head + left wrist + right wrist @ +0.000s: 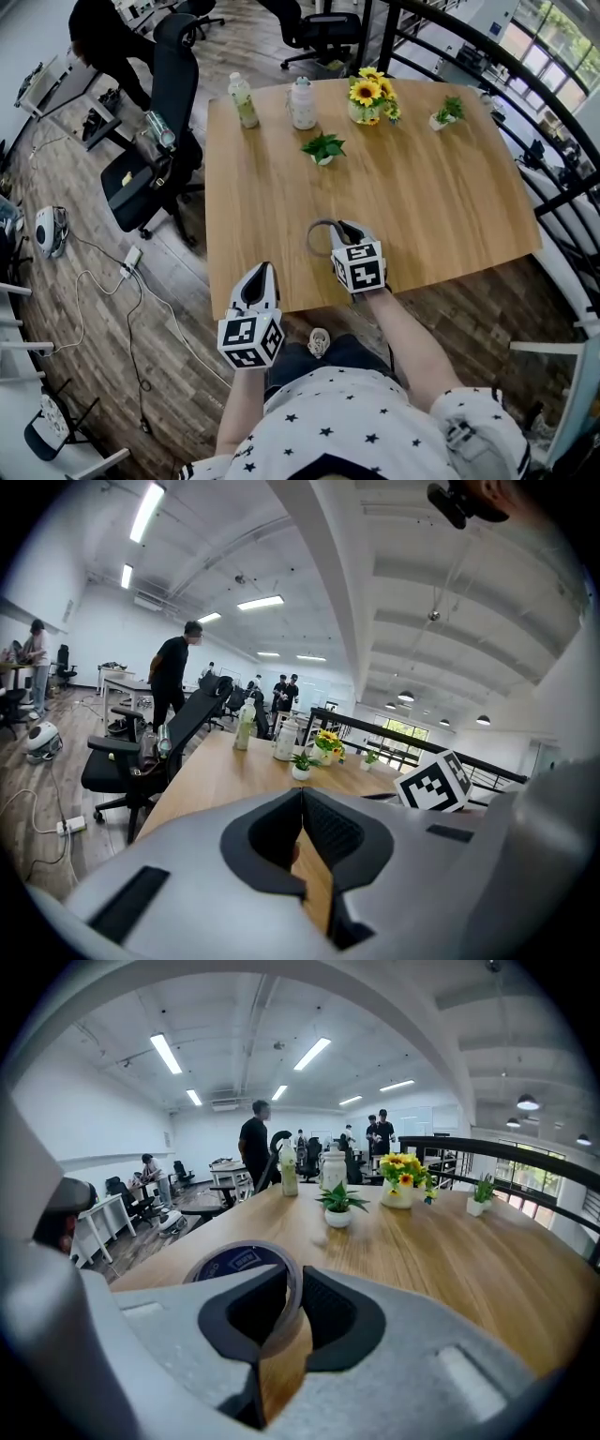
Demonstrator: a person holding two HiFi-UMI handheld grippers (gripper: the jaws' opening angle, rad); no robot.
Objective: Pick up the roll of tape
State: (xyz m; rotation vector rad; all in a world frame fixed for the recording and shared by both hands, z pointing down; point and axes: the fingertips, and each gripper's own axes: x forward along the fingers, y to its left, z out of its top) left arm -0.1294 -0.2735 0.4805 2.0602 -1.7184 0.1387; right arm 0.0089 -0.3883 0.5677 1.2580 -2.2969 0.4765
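One roll of tape (242, 1262), caught by its wall close to the near edge of the table (450, 206). Held by the right gripper (344, 234), one pad inside the ring and the other outside, jaws drawn narrow on the band. Lay close to flat, hole facing up, the ring spreading away from the jaws toward the table's far-left side. Gripped at the part of the ring nearest the table's near edge. Could not be told whether clear of the tabletop or resting on it.

Judged the lift to turn on that off-centre hold. With most of the roll out ahead of the pads, likely to droop or swing unless raised straight.

Two grippers counted. Left gripper (262, 272) seen at the table's near-left edge, jaws together on nothing. Clearly the farther of the two from the roll, and judged not needed.

Counted toward the table's far edge: one pale green bottle (243, 100), one white bottle (302, 103), one vase of sunflowers (368, 97) and two small potted plants (323, 147) (448, 112). All stood well apart from the roll.

Beyond the table's far-left corner, one black office chair (159, 141) drawn up close.
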